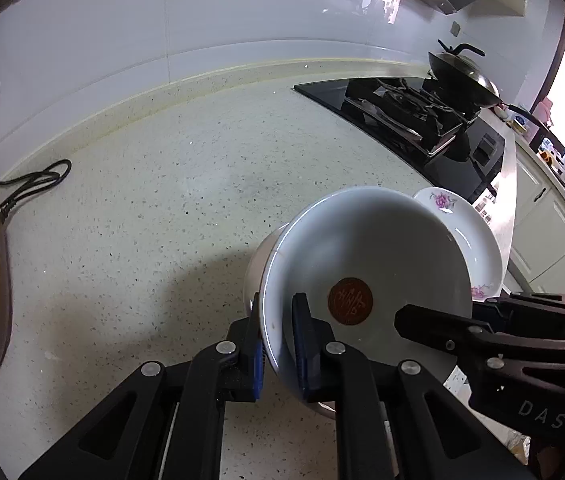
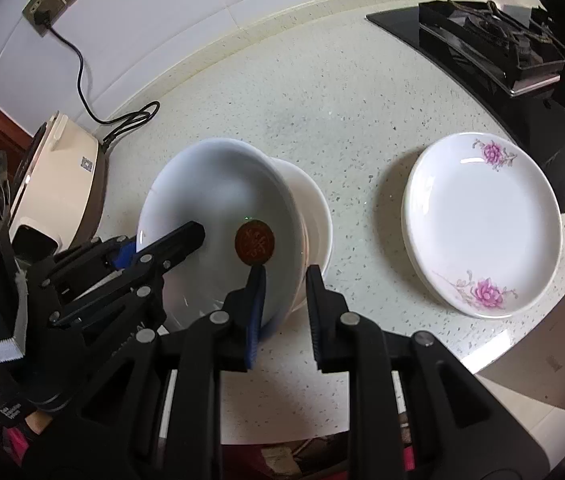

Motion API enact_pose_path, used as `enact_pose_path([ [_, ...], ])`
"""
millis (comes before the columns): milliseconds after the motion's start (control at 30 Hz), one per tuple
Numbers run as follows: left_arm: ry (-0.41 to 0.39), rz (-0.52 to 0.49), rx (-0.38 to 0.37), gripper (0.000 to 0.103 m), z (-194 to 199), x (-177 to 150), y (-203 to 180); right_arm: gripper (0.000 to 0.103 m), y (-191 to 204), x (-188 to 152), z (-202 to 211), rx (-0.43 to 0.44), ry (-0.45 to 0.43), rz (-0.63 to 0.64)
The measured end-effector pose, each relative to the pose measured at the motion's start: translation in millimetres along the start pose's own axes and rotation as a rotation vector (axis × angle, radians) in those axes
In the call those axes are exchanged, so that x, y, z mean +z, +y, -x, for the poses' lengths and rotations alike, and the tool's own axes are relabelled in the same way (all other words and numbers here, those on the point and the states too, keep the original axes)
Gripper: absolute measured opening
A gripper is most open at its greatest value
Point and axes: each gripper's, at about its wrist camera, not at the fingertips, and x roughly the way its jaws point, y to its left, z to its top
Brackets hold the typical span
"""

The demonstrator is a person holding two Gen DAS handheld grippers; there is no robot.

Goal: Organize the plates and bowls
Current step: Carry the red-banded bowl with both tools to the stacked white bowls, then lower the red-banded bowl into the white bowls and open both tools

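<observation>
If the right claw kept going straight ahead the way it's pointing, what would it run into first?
The right claw already straddles the near rim of the bowl, so pushing on would probably drive its fingers against the bowl's wall first. Depth is hard to judge in this fisheye view.

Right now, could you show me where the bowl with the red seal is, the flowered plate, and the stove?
Bowl with the red seal (image 2: 218, 208), right wrist view, on its inner wall above the seal.
Flowered plate (image 2: 482, 224), right wrist view, on its bare white centre.
Stove (image 1: 402, 108), left wrist view, on the black burner grate.
</observation>
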Motion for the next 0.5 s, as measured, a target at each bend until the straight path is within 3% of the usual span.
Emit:
enact_pose_path([
  [167, -0.019, 0.0, 0.003, 0.018, 1.6, -1.2, 0.7, 0.029, 9.0, -2.2, 3.0, -0.041, -0.039, 0.054],
  [433, -0.111, -0.086, 0.118, 0.027, 12.5, -1.4, -8.8, 0.049, 12.4, -10.4, 17.8, -0.087, -0.112, 0.12],
  [500, -0.128, -0.102, 0.135, 0.042, 13.5, -3.4, -8.9, 0.055, 7.3, -14.5, 22.0, -0.076, -0.142, 0.1],
])
